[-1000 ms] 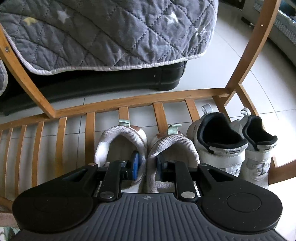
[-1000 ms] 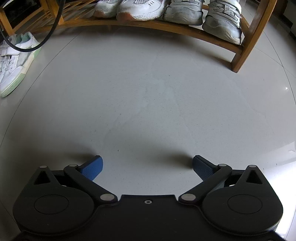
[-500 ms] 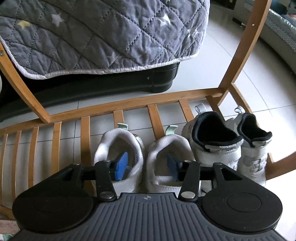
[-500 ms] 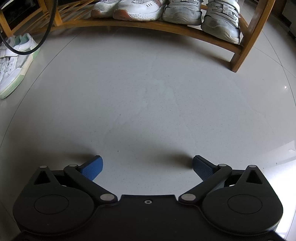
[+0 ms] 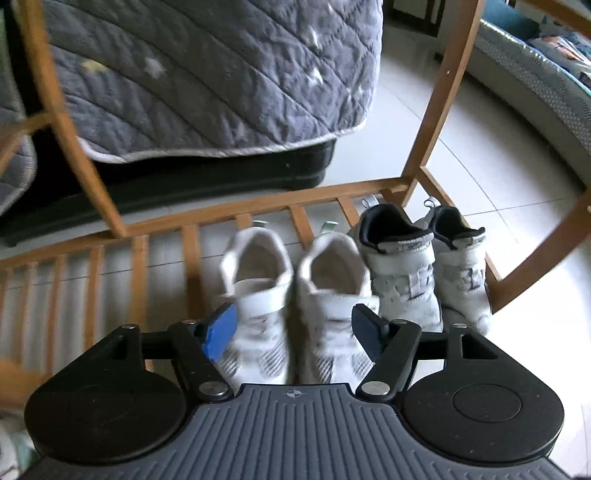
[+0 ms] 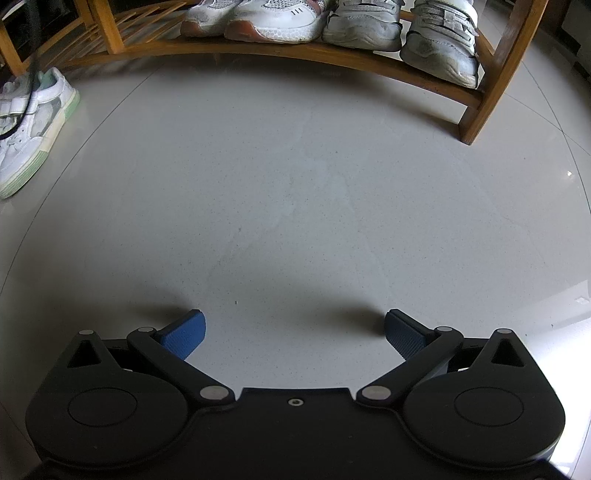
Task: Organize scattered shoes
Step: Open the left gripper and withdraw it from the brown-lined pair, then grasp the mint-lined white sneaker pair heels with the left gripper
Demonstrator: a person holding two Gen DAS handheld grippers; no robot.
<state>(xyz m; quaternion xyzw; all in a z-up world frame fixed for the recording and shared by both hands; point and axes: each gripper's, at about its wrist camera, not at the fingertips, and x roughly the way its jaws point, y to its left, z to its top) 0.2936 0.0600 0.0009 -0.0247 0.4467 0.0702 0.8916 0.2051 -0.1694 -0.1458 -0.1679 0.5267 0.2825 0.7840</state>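
A pair of white sneakers point(image 5: 291, 295) stands side by side on the wooden shoe rack point(image 5: 221, 218), heels toward the back rail. Beside them on the right sits a pair of white shoes with black lining point(image 5: 424, 266). My left gripper point(image 5: 295, 328) hovers above and in front of the white pair, its jaws opening, blue pads clear of the shoes. In the right wrist view my right gripper point(image 6: 293, 332) stands open over bare floor, nothing between its pads. The same shoes point(image 6: 325, 18) line the rack point(image 6: 332, 55), and a white and green sneaker point(image 6: 33, 125) lies on the floor at the left.
A grey quilted blanket point(image 5: 207, 77) hangs over dark furniture behind the rack. The rack's curved side posts point(image 5: 443, 99) rise on the right. A black cable point(image 6: 22, 107) crosses the loose sneaker. Pale tile floor point(image 6: 295, 177) stretches between my right gripper and the rack.
My left gripper let go of the white pair's inner collars, opened wide and drew back and up from the rack. The right gripper has not moved.
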